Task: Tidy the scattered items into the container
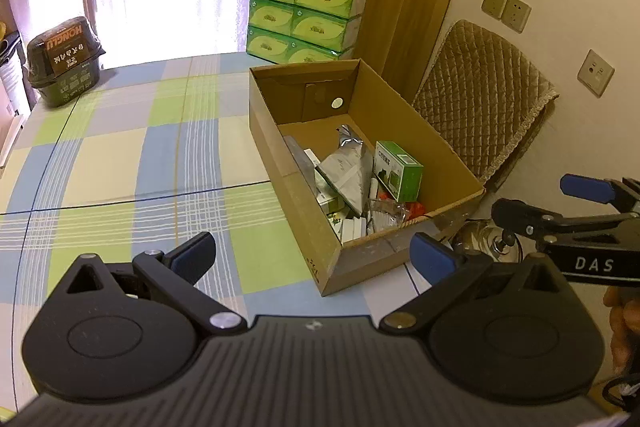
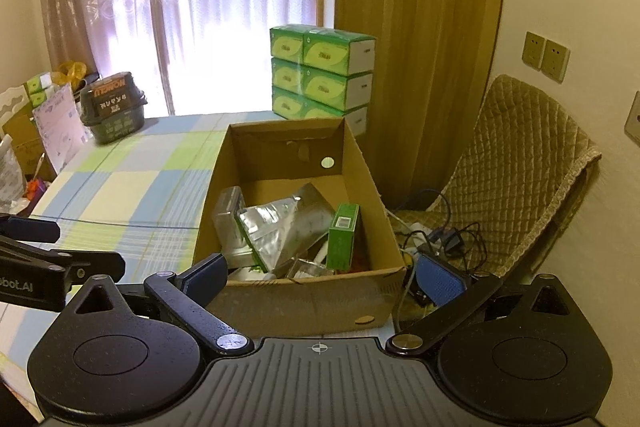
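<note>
Seemingly you are nearly done: pouches and cartons lie inside the cardboard box [image 2: 304, 303], the checked tablecloth [image 1: 120, 155] nearby looks bare, and both the left gripper [image 1: 314, 255] and the right gripper [image 2: 320, 277] gape apart, holding nothing.

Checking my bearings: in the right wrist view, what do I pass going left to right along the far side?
Dark tub → stacked green tissue boxes → mustard curtain → wall sockets.
</note>
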Demonstrator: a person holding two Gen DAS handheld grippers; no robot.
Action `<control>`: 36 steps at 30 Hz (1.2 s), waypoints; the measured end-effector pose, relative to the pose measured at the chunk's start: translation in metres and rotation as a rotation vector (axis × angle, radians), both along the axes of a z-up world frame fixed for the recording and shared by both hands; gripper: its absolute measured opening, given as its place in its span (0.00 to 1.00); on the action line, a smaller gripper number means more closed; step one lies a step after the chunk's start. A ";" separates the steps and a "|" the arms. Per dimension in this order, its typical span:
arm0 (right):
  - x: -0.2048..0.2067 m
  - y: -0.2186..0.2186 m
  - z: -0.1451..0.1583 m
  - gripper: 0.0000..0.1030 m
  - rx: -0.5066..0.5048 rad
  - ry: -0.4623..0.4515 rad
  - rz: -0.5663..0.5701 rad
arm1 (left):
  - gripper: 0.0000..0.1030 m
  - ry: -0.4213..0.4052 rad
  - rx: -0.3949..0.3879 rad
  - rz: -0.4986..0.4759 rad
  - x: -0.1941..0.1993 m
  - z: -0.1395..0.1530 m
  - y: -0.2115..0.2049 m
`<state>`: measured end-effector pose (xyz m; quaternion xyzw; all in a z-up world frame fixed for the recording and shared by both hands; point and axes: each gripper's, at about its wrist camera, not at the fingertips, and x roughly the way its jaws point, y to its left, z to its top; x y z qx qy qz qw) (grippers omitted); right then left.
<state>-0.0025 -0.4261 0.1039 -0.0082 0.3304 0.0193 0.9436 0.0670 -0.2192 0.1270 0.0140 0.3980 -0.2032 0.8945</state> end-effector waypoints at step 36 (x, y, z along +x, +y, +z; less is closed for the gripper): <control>-0.006 0.006 0.002 1.00 -0.005 0.016 0.002 | 0.99 0.007 0.026 -0.001 -0.004 -0.009 -0.002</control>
